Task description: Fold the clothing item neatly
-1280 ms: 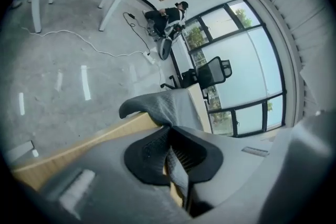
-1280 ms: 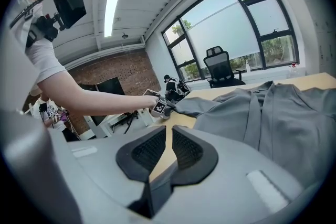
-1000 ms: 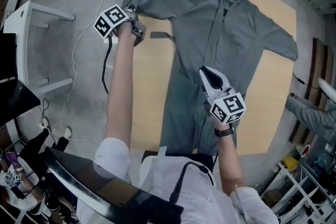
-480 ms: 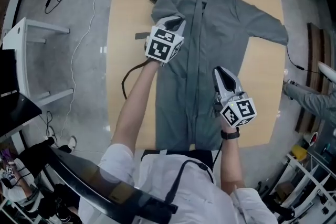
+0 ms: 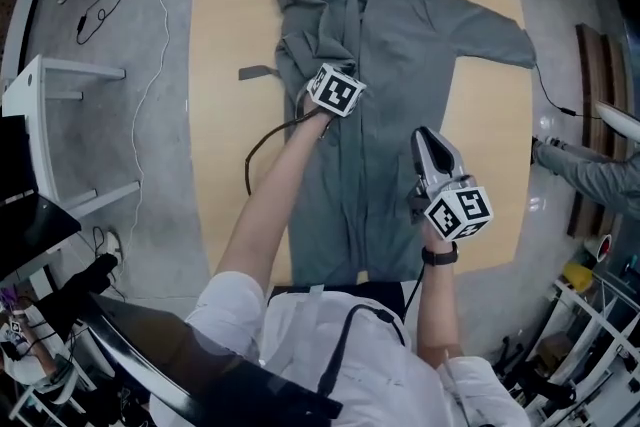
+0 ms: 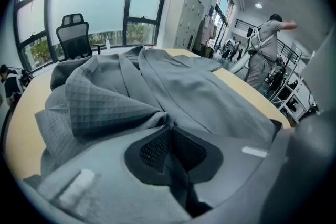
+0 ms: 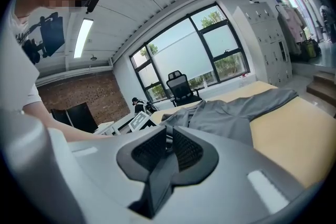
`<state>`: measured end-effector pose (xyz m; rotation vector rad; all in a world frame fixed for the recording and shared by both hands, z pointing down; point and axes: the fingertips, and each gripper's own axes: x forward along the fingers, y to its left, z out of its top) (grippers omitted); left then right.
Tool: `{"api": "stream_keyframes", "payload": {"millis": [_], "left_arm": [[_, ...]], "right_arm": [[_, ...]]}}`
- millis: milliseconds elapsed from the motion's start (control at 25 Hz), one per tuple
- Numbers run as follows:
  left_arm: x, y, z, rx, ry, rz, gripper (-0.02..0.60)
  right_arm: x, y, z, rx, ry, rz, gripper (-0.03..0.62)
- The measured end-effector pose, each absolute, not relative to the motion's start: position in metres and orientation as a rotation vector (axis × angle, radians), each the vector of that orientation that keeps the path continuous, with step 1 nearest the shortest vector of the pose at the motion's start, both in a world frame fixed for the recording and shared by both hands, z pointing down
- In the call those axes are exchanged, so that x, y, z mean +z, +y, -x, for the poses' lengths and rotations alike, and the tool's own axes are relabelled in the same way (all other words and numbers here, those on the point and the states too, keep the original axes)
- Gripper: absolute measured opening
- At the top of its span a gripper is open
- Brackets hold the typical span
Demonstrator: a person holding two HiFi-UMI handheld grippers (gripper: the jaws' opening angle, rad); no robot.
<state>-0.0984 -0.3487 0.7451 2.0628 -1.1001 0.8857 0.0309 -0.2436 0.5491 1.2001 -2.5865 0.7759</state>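
One gray garment (image 5: 420, 45) spread down the middle of the desk (image 5: 225, 35), collar at the far edge. Pinches its folded-over sleeve (image 5: 303, 40) in the left gripper (image 6: 169, 126), pointed steeply down; holds the right gripper (image 7: 168, 136) pressed shut and empty above the cloth toward the near edge.

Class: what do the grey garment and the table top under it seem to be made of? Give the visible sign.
Grey garment: soft matt cloth, probably a waffle weave; a fine grid shows and it lies in folds. Fibre unclear.
Table top: pale wood or wood-look laminate, smooth; even tan surface, which one is unclear.
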Motion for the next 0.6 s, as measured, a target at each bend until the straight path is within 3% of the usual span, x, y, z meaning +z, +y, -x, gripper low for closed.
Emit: {"api": "stream_keyframes", "payload": {"millis": [120, 320, 600], "left_arm": [[0.746, -0.345, 0.098, 0.864, -1.079, -2.060, 0.017], [0.723, -0.332, 0.096, 0.808, -1.025, -2.084, 0.120], [0.673, -0.293, 0.134, 0.716, -1.107, -2.078, 0.121]], "right_arm": [[0.552, -0.243, -0.025, 0.799, -2.593, -1.166, 0.038], [0.547, -0.251, -0.001, 0.750, -2.626, -1.104, 0.041], [0.538, -0.276, 0.054, 0.614, -2.679, -0.928, 0.044]]}}
